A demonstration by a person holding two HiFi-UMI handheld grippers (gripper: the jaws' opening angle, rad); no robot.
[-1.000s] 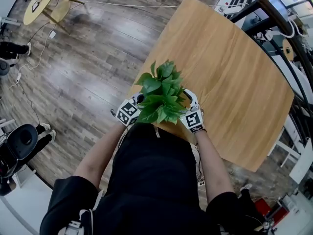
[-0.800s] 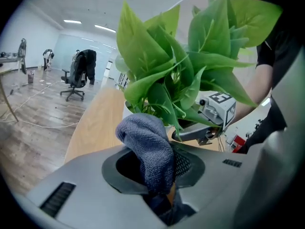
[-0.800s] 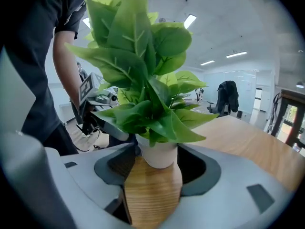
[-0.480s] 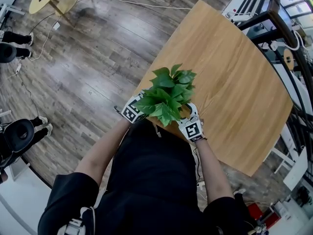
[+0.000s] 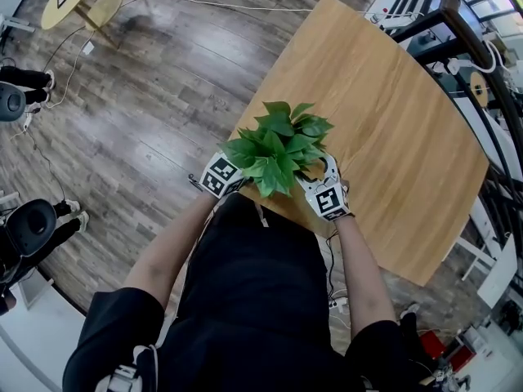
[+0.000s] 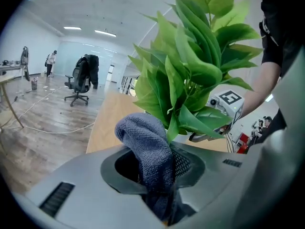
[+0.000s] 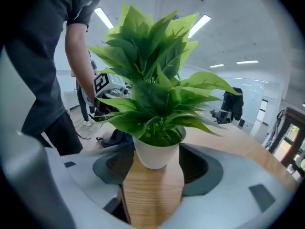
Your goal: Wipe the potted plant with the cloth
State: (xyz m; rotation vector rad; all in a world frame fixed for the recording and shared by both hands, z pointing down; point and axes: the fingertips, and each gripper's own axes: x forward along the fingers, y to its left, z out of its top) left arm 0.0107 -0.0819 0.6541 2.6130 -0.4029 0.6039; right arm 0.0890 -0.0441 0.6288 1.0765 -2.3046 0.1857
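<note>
Stands at near edge of wooden table point(image 5: 392, 113), arms down, plant point(image 5: 278, 144) just in front of torso. Holds L gripper point(image 5: 225, 174) and R gripper point(image 5: 325, 178) one each side of it, both partly under the foliage.

L gripper view: clamps jaws tight on cloth point(image 6: 151, 151), blue-grey, bunched, w/ a fold sticking up past the tips. Sits right by lowest leaves of plant point(image 6: 186, 66); can't tell if touching. Shows R gripper point(image 6: 228, 101) beyond the leaves, marker cube facing camera. Also shows, far back on wood floor, an office chair point(image 6: 80, 82) w/ dark clothing over it.

R gripper view: keeps jaws wide apart, nothing clamped. Has white pot point(image 7: 156, 151) upright on table point(image 7: 152, 194) btwn the two jaws, near their tips, w/ a gap each side. Shows leaves point(image 7: 152, 94) spreading wide above the pot, glossy green, and L gripper point(image 7: 102, 84) behind them, by the forearm.

Head view again: shows a small round table point(image 5: 69, 2) well apart at top left.
</note>
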